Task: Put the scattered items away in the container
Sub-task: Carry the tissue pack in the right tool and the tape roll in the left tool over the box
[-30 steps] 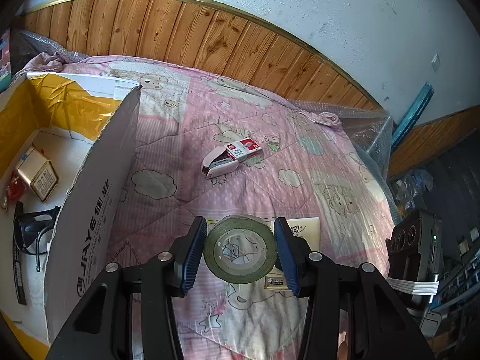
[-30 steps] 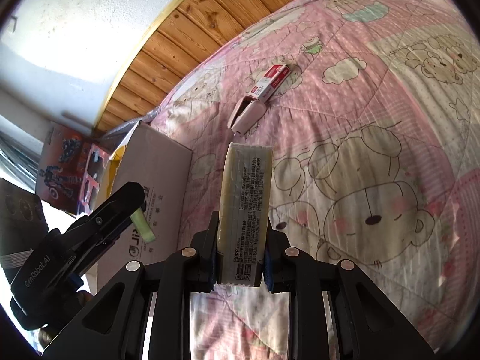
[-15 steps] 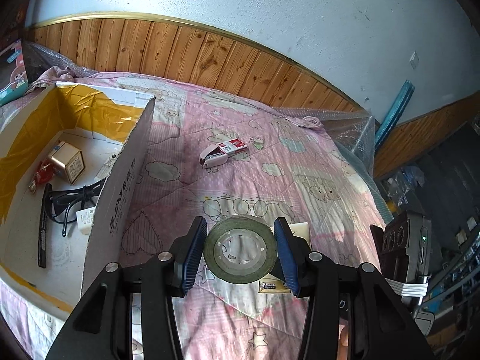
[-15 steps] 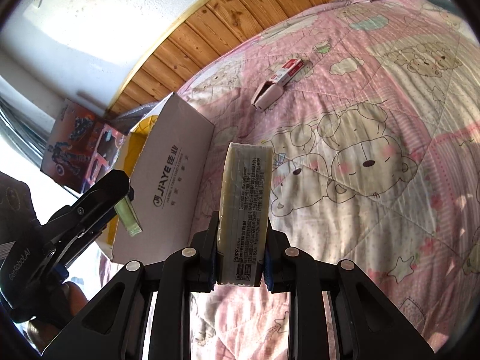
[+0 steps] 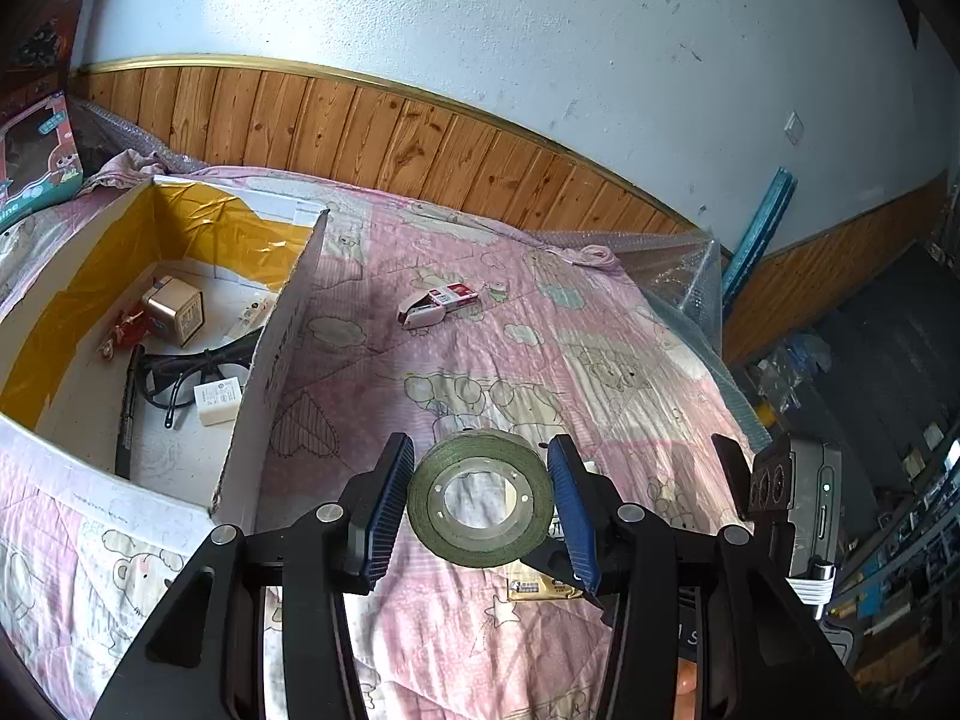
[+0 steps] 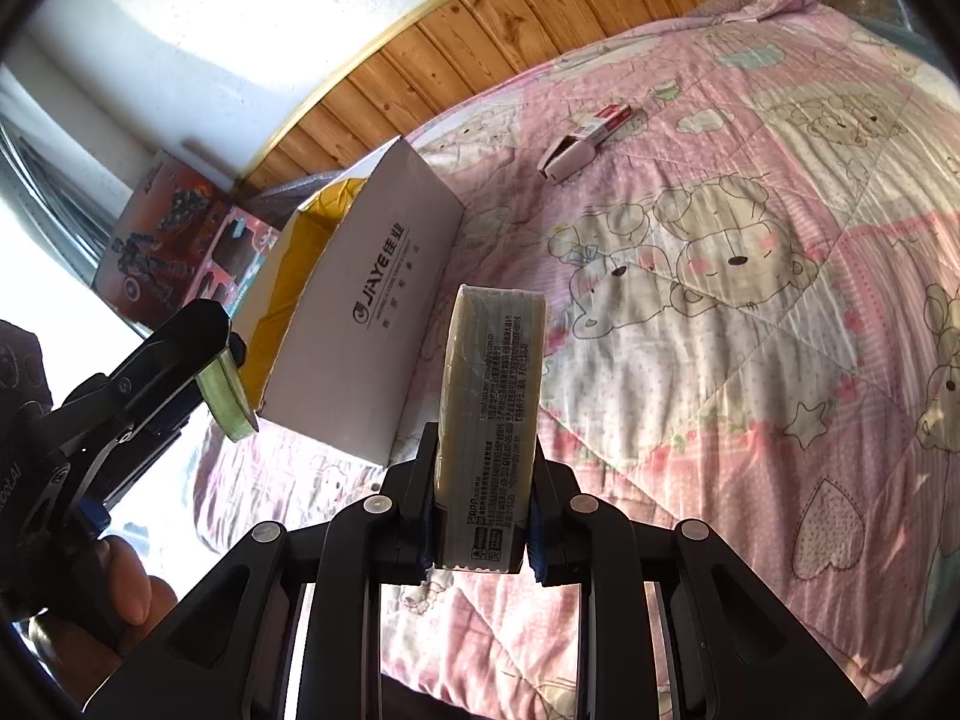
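While the left gripper (image 5: 480, 495) hangs above the pink cartoon-print quilt (image 5: 540, 360), its blue-padded fingers (image 5: 390, 495) are pinching a roll of dark green tape (image 5: 480, 498) by its outer rim, the round face and open core turned straight toward the camera. To its left sits the open cardboard box (image 5: 264, 372), lined along its inner walls with yellow tape. Lying on the box floor are a small gold-coloured cube box (image 5: 174, 309), black-framed glasses (image 5: 180, 369), a white charger block (image 5: 217, 401) and a small red item (image 5: 123, 330). Further up the quilt a pink-and-white stapler (image 5: 423, 312) lies beside a red-and-white staple box (image 5: 457, 295), both running lengthwise from lower left to upper right. A yellow packet (image 5: 534, 585) peeks out under the right finger.

From the right wrist, the right gripper (image 6: 483, 516) is clamped tight on a pale yellow wrapped pack (image 6: 492, 420), held on edge with its long axis pointing away from the camera along the fingers. Its narrow side carries lines of small print and symbols too fine to read. Beyond it the box's (image 6: 384, 324) white outer wall reads "JIAYE", with Chinese characters alongside. The stapler (image 6: 567, 155) and staple box (image 6: 615, 120) lie further up the quilt (image 6: 750, 300). At lower left a person's hand (image 6: 120, 594) holds the left gripper (image 6: 231, 387), the green tape (image 6: 231, 387) seen edge-on, near the box's corner.
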`<state>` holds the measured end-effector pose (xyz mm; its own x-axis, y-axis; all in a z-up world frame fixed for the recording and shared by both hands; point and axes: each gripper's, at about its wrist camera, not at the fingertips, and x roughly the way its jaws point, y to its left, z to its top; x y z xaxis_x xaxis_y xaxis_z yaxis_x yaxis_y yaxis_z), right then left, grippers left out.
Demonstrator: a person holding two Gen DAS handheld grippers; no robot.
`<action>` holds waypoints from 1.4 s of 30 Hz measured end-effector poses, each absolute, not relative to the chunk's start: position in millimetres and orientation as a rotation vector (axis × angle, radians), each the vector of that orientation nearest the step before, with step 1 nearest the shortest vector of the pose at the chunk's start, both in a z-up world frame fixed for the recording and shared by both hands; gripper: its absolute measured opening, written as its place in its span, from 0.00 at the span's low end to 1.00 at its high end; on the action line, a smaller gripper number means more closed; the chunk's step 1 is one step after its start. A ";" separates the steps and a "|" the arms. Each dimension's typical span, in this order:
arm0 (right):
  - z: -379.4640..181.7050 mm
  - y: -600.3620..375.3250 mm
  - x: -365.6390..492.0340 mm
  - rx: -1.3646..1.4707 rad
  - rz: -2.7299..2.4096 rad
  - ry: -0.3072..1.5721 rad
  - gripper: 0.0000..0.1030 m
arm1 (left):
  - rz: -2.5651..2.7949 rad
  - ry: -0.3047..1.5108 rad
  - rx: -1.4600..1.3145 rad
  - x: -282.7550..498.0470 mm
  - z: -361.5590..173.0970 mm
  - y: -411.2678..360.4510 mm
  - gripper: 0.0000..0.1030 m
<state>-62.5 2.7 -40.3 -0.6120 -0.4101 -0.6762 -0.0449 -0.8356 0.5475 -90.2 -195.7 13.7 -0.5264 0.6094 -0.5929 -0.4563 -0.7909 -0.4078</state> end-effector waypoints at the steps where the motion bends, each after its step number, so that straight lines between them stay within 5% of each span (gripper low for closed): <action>1: -38.2 0.0 -60.8 1.255 -2.525 -0.775 0.23 | 2.298 -0.272 -0.991 -87.2 15.8 -199.0 0.46; 42: 51.3 -149.3 -121.7 1.097 -2.455 -0.337 0.23 | 2.510 -0.620 -0.852 -138.1 41.4 -385.9 0.46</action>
